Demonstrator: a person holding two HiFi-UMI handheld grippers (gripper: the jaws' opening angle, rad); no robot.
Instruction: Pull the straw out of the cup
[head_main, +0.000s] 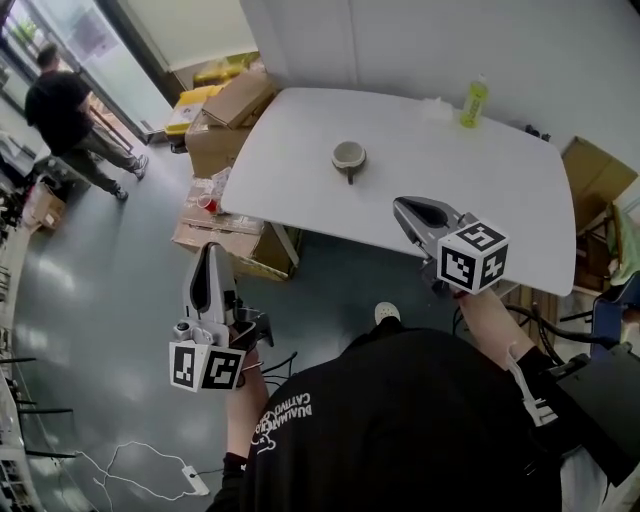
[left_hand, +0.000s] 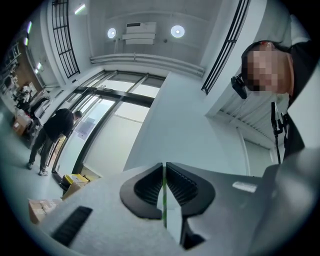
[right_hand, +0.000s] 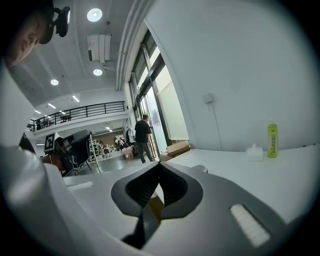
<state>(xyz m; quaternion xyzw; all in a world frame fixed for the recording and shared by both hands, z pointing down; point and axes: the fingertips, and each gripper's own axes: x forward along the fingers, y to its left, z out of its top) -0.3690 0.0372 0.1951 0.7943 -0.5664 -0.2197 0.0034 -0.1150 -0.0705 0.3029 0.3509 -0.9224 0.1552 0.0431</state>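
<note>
left claw (left_hand: 164, 168) — clamped on thin green straw (left_hand: 163, 202) | right claw (right_hand: 159, 165) — closed, empty | cup (head_main: 349, 155) on worktop (head_main: 500, 190)

cup (head_main: 349, 155): 1 | straw (left_hand: 163, 200): 1 | table (head_main: 480, 170): 1 | bottle (head_main: 474, 102): 1 | left tongs (head_main: 209, 250) + right tongs (head_main: 401, 204): 2

Left gripper (left_hand: 164, 167): fingers (left_hand: 184, 186) closed on a thin green straw (left_hand: 163, 202). A person (left_hand: 52, 134) stands by glass doors (left_hand: 107, 112), left of the gripper.
</note>
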